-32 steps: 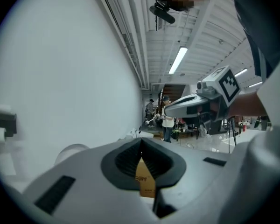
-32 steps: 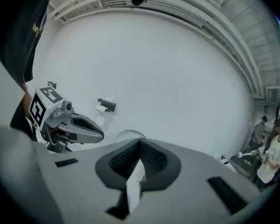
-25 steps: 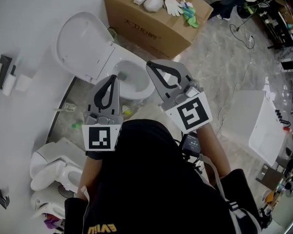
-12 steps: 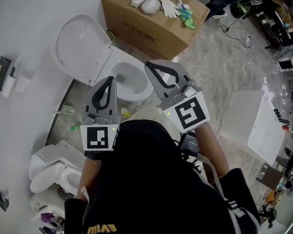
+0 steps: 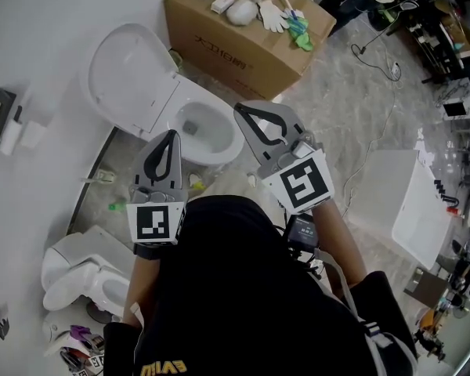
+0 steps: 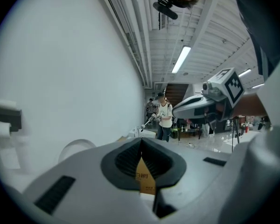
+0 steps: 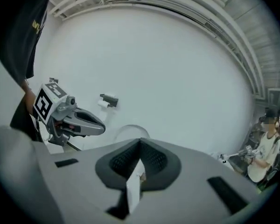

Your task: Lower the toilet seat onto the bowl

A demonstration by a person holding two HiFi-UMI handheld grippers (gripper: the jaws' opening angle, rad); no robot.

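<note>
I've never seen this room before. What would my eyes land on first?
Two big grey grippers stick out from the person in the middle of the head view: the left gripper and the right gripper, both shut and empty. Just past them is a white bowl with its toilet seat standing up at the upper left. A cardboard box sits at the top, beside the bowl.

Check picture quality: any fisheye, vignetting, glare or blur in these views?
Head view: sharp, evenly lit, raised toilet seat clear, edges slightly bowed. Left gripper view: strong fisheye, black corner vignette, ceiling strip light glaring. Right gripper view: same vignette, near foreground soft.
</note>
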